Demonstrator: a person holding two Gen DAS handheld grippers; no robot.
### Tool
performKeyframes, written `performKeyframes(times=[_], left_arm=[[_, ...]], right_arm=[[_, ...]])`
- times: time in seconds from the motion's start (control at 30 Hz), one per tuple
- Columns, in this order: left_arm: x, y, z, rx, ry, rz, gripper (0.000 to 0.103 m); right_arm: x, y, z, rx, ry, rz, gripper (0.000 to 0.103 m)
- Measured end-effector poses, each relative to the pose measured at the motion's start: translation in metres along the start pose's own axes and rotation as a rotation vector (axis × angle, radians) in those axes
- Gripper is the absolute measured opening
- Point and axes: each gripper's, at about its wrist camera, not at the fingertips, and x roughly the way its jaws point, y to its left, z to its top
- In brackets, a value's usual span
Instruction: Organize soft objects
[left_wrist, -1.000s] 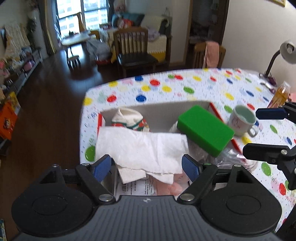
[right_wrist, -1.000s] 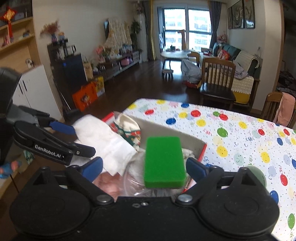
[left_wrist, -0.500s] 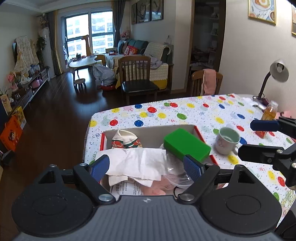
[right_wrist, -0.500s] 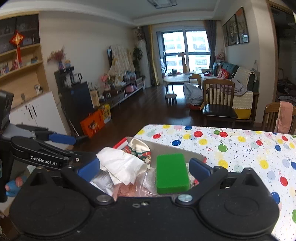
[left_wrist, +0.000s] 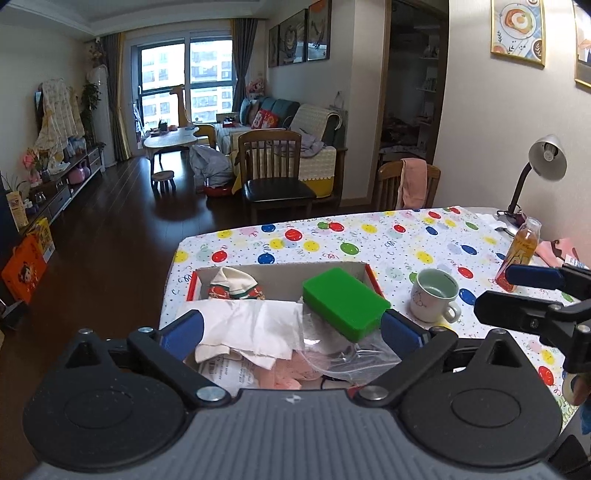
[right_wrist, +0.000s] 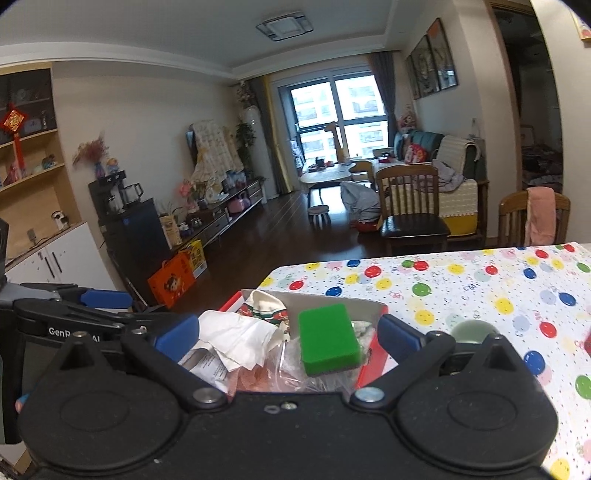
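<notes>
A green sponge (left_wrist: 345, 302) is seen lying on top of the soft things in the cardboard box (left_wrist: 280, 273) on the counter (left_wrist: 369, 236). The left tongs (left_wrist: 291, 328) are opening, nothing pinched. The right tongs (right_wrist: 288, 332) are spread and empty. A mug (left_wrist: 434, 299) stands just right of the box.

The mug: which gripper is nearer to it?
Right. The right gripper hangs just beside the mug, not touching. The left gripper, jaws opening and empty, sits back over the box.
</notes>
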Motion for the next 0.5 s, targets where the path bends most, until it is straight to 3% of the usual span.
performKeyframes(times=[0.13,0.5], left_arm=[[-0.003,-0.005,-0.005,-0.035,0.001,-0.033,0.103],[-0.018,-0.021,-0.014,-0.031,-0.027,-0.019,0.103]], right_arm=[[-0.008,0.000,-0.007,0.038,-0.003,-0.013,0.103],[-0.027,0.004,-0.020,0.068,-0.069,-0.134,0.103]])
